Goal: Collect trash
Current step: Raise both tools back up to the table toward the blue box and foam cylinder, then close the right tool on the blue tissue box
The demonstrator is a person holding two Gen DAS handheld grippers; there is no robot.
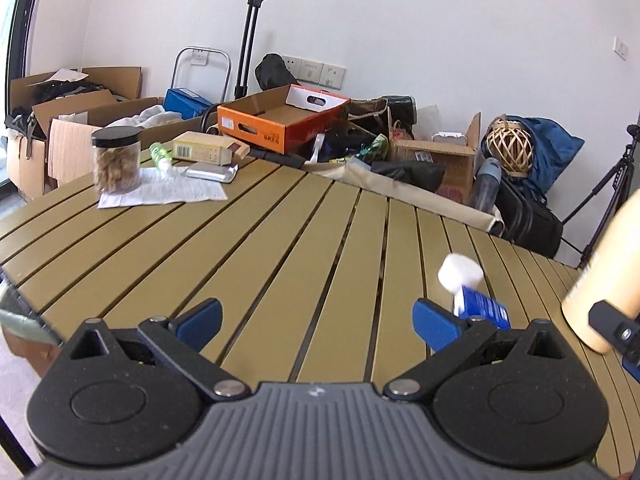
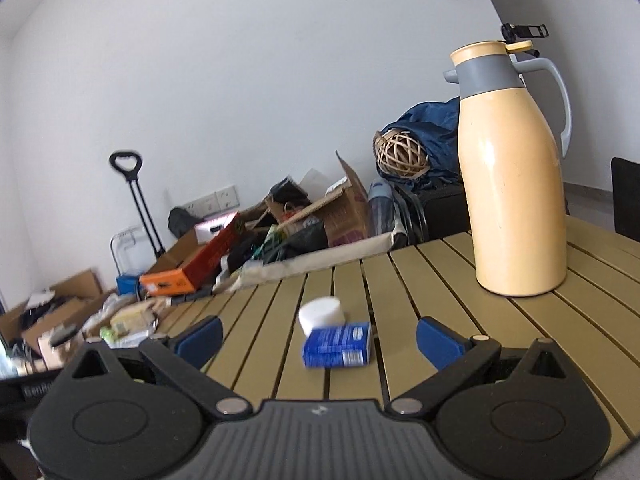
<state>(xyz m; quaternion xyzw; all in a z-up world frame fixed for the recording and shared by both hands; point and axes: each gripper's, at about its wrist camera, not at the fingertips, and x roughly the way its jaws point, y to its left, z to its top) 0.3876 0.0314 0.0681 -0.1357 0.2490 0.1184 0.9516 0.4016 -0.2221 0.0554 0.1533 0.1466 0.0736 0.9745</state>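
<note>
On the olive slatted tabletop [image 2: 420, 280], the small blue-labelled white-capped bottle [image 2: 338, 344] lies tipped between my right claw's [image 2: 319, 334] wide-apart fingers, so I should drop low, straddle its body squarely, then squeeze gently.

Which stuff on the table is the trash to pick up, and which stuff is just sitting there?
Probably trash to collect:
- small blue carton, lying on its side
- white round piece beside it
- both open grippers: right gripper, left gripper

Probably just sitting there:
- yellow thermos jug
- jar with black lid
- paper sheet under the jar
- slatted table
</note>
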